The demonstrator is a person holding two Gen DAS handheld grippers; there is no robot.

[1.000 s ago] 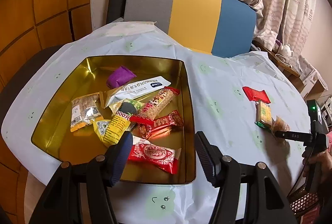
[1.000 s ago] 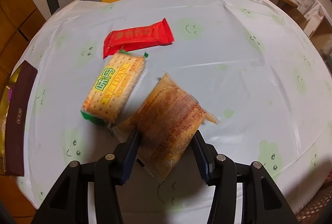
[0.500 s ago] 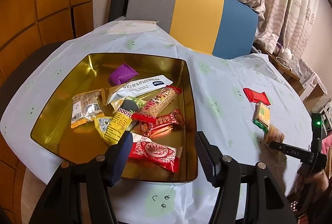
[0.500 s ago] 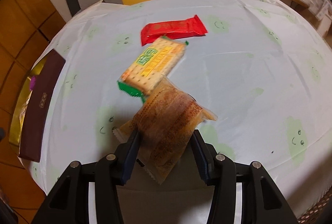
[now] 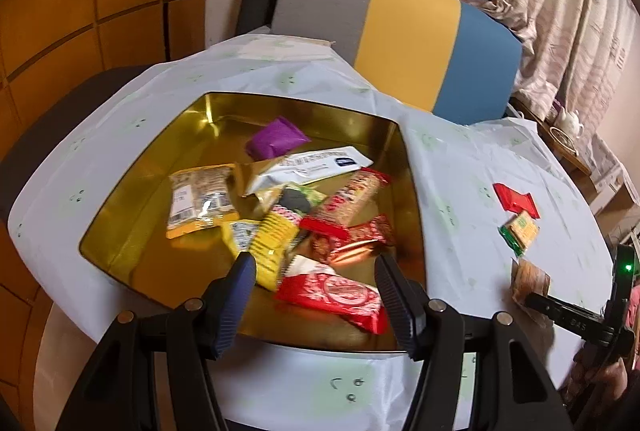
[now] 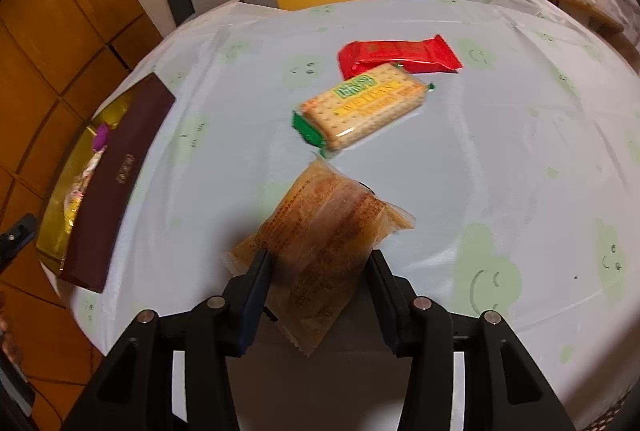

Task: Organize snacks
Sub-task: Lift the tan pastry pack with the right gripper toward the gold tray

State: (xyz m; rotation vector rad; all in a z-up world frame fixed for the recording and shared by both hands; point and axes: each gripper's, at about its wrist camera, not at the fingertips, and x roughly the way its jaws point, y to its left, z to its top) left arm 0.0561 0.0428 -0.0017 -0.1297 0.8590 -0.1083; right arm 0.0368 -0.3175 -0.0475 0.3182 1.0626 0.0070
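Most snacks already in the gold tin [image 5: 414,191]; right gripper [image 6: 318,271] closing on brown packet [image 6: 324,231], cracker pack [image 6: 364,107] and red packet [image 6: 396,57] left (left gripper [image 5: 312,285] wide, empty).

A tin [image 5: 412,191] sits on the left half of a covered table [image 5: 452,167], with a heap of wrapped snacks [image 5: 280,215] inside it. To its right, 3 packets lie or hang in a line running from far to near: a flat wrapper [image 6: 400,57] farthest, a cracker pack [image 6: 364,107] touching its near edge, and a pastry packet [image 6: 324,231] nearest, raised between the fingers of the right gripper [image 6: 318,303]. The left gripper [image 5: 314,301] hangs over the tin's near edge. A chair [image 5: 400,35] stands behind the table.
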